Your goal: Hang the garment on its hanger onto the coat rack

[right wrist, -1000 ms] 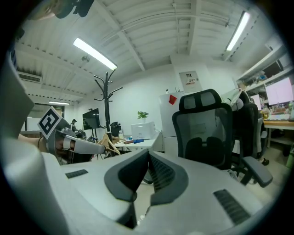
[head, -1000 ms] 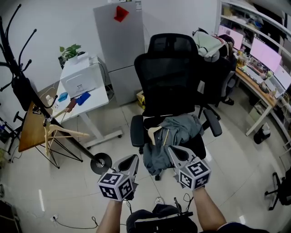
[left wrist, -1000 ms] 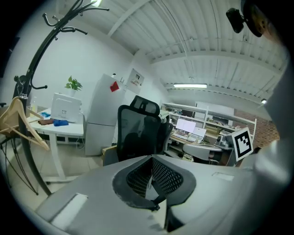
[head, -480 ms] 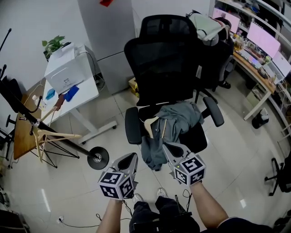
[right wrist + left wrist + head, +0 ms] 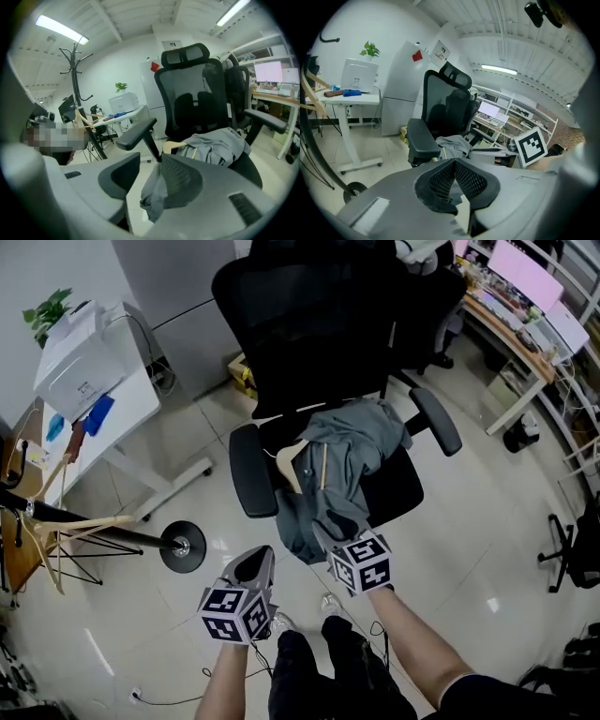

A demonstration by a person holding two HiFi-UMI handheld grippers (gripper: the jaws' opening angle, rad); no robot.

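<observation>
Ideally the right gripper (image 5: 150, 165), 2 jaws just opened astride the dangling hem (image 5: 152, 197), takes the wooden hanger (image 5: 289, 463) (not loose cloth). The garment (image 5: 354, 448) lies on the chair seat (image 5: 398, 491); the left gripper (image 5: 453, 165) is closed, empty.

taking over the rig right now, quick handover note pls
Left gripper: shut, empty, low in front of the chair.
Right gripper: jaws have just been opening; the hanging hem of the garment sits in the gap, not pinched.
Garment: grey, on its wooden hanger, heaped on the chair seat.
Coat rack: left of the chair, apart from it.
Done: nothing hung yet.
Left: probably grip the hanger, lift it, hook it on the rack.
</observation>
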